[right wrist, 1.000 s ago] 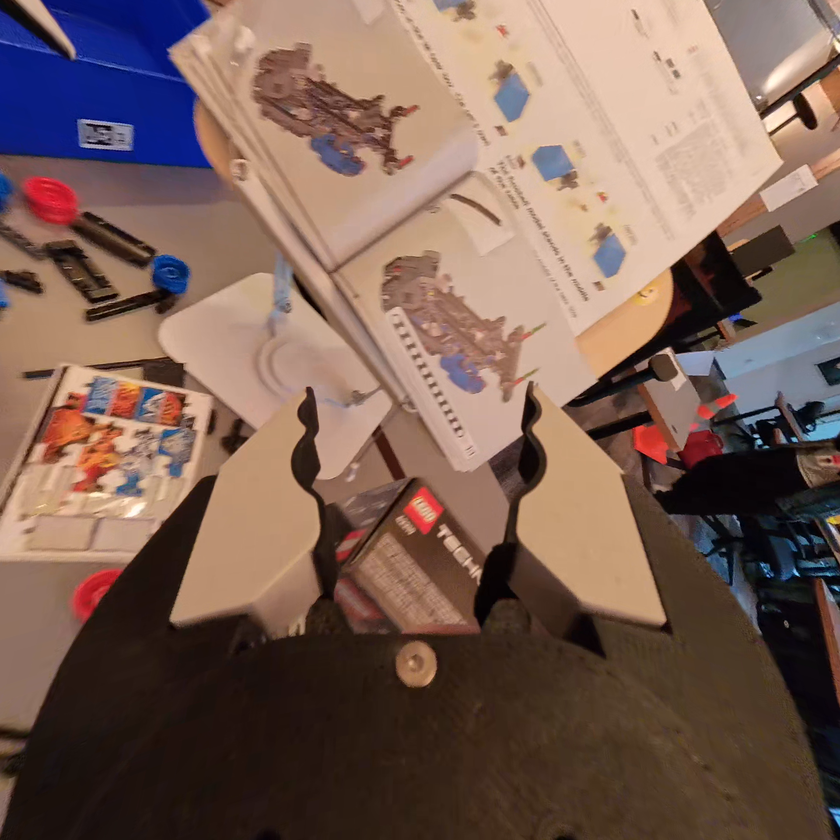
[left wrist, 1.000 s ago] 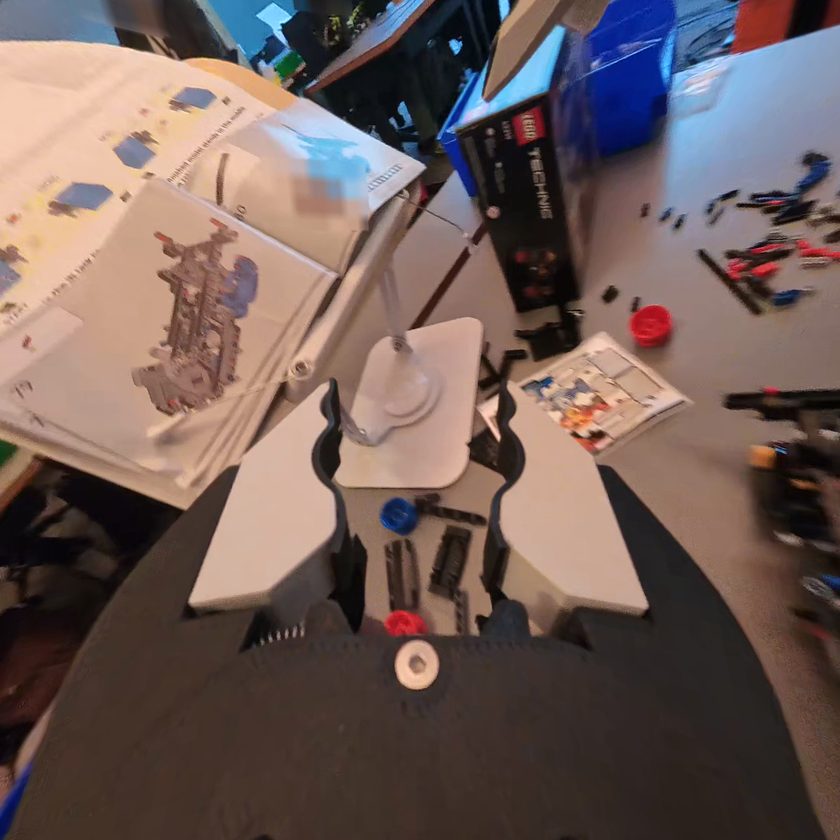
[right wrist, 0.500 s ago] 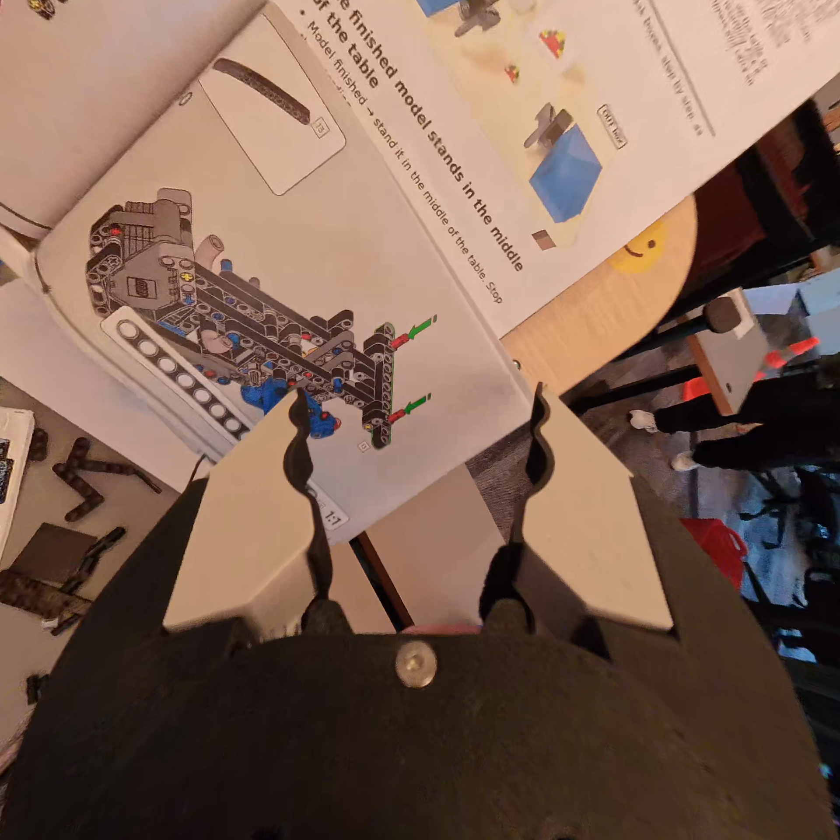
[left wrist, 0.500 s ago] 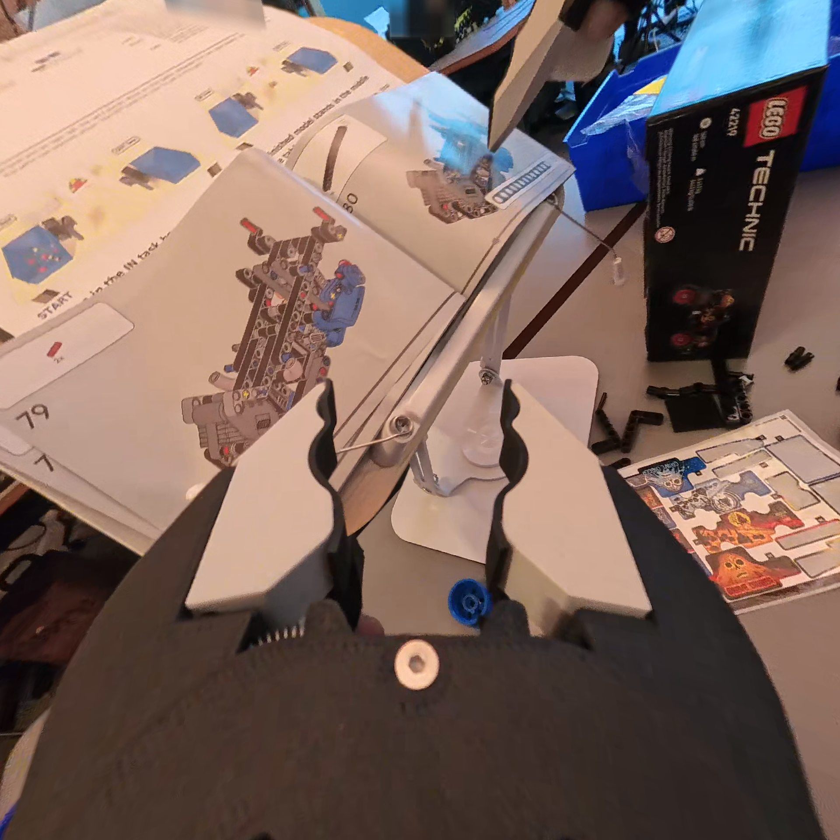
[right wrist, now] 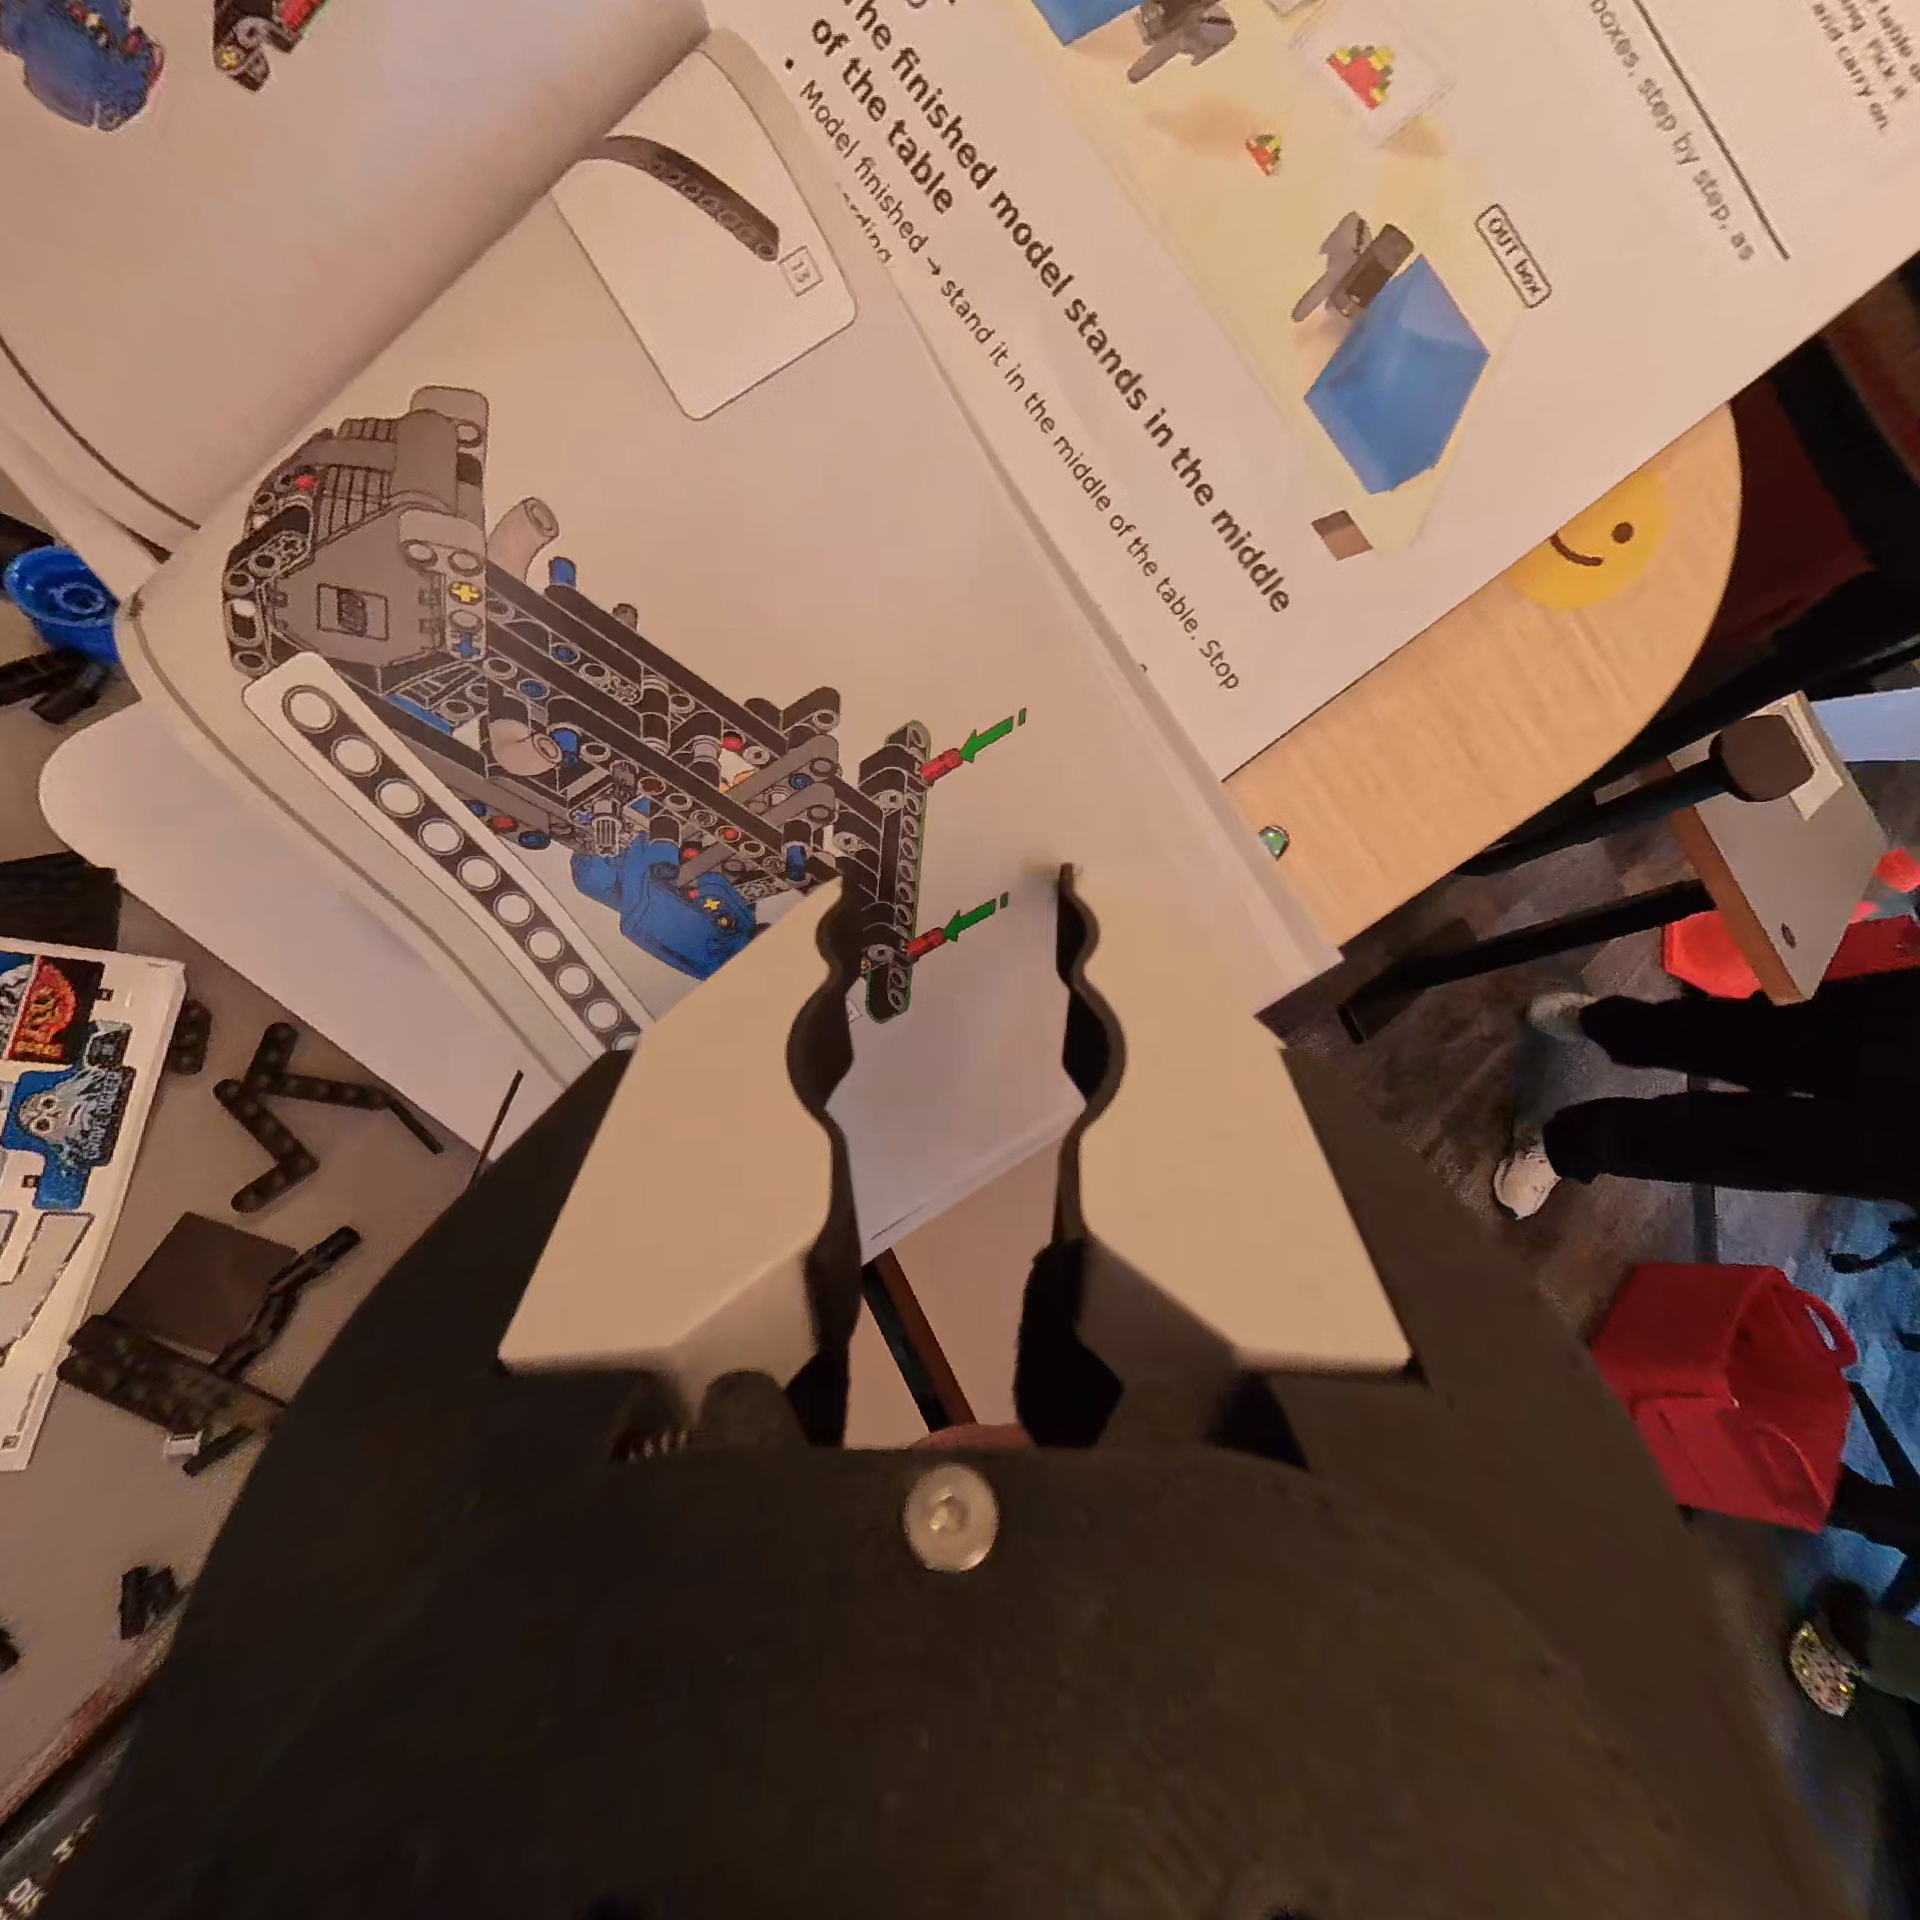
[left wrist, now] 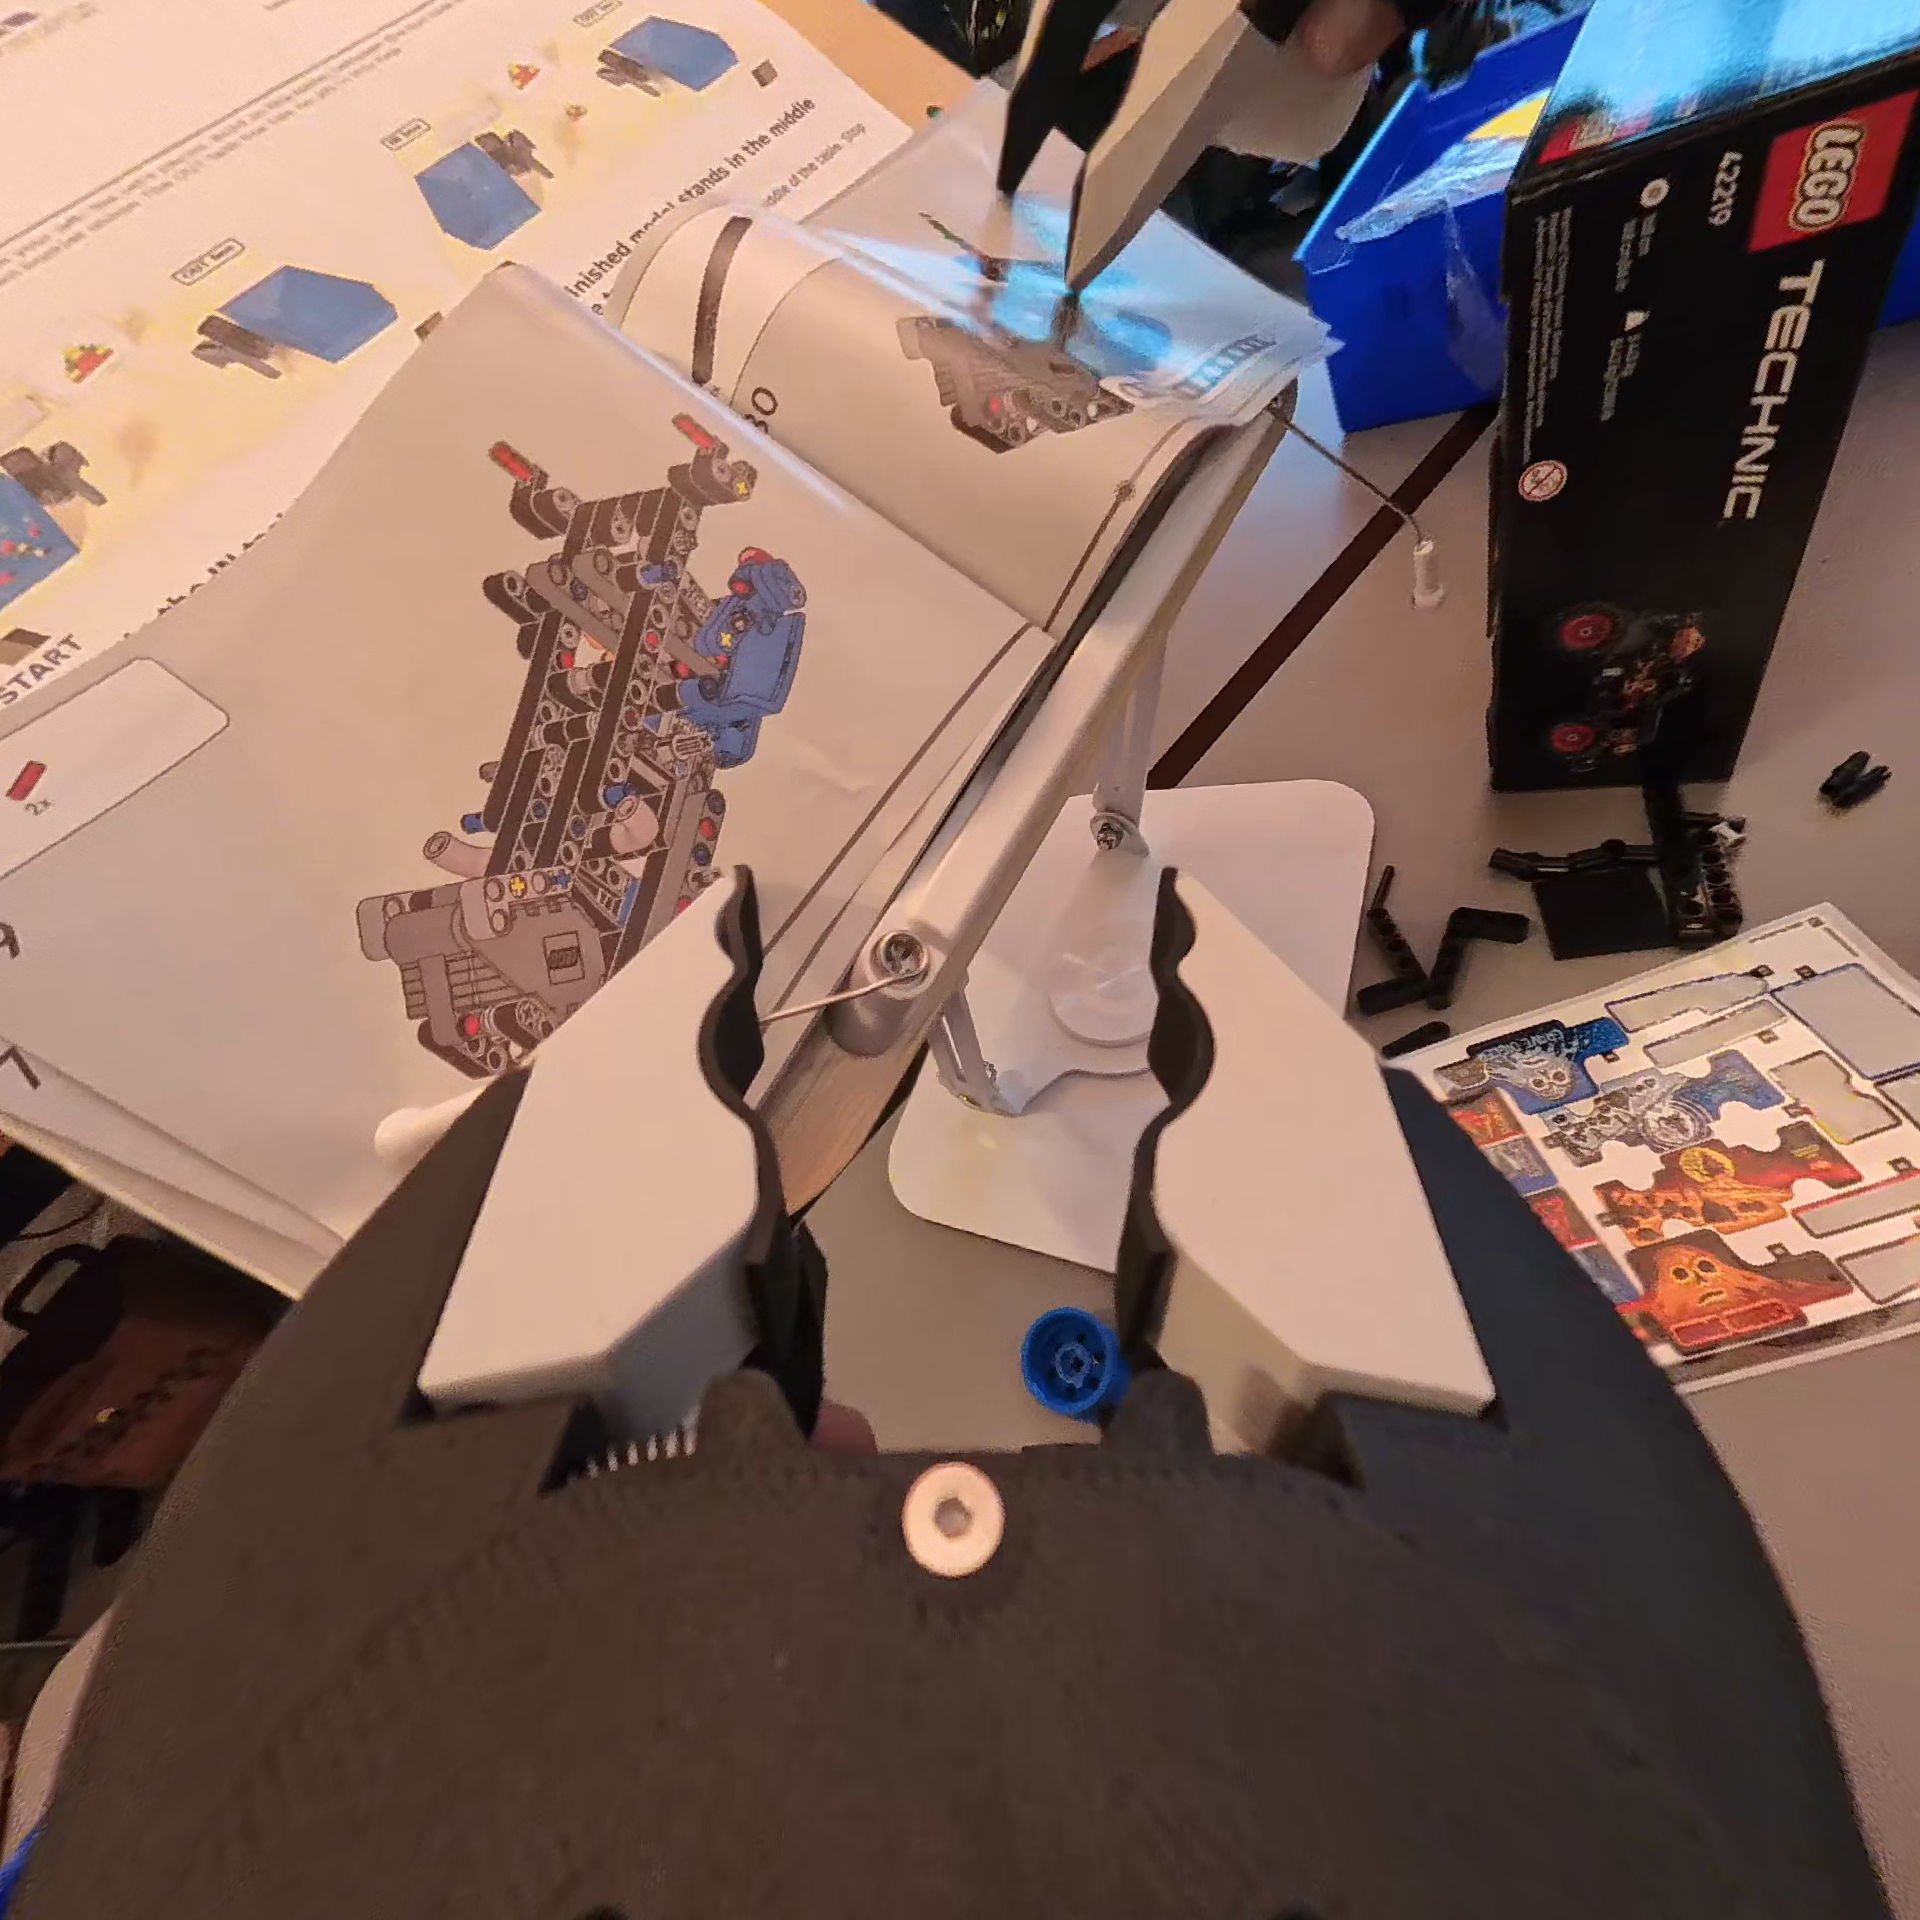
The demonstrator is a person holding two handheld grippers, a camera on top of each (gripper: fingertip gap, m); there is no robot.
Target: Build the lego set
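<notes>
- Left gripper [left wrist: 951, 883], frame centre: jaws wide apart, empty, over the stand [left wrist: 1049, 727].
- Right gripper [right wrist: 951, 883], frame centre: jaws partly apart around the booklet [right wrist: 644, 436] corner; grip unclear.

Right gripper [right wrist: 951, 883] has advanced onto the instruction booklet [right wrist: 665, 436], its jaws narrower, its tips now over the page's lower corner; left gripper [left wrist: 951, 883] has closed in slightly on the book stand [left wrist: 1049, 758].

Black beams [left wrist: 1455, 951], blue wheel [left wrist: 1072, 1361], seemingly loose
</notes>
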